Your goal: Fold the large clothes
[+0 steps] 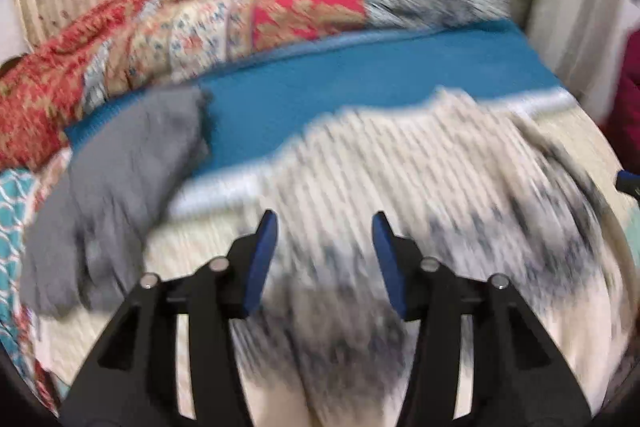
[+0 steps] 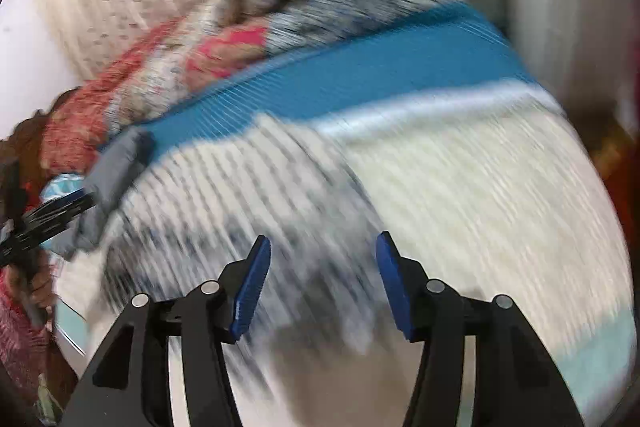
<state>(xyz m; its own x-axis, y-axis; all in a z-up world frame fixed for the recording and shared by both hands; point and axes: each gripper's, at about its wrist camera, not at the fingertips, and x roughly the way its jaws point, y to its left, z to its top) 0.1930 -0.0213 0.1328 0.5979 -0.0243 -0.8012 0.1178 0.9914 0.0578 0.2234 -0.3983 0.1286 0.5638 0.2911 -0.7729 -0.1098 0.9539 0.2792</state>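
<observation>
Garment (image 1: 400, 187) lengthwise toward blue blanket (image 1: 360, 75)

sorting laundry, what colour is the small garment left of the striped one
Plain grey garment, clearest in the left wrist view.

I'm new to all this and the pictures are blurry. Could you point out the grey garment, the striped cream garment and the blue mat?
grey garment (image 1: 116, 187), left wrist view, middle of the cloth.
striped cream garment (image 1: 400, 163), left wrist view, striped upper part.
blue mat (image 1: 360, 87), left wrist view, bare middle.
</observation>
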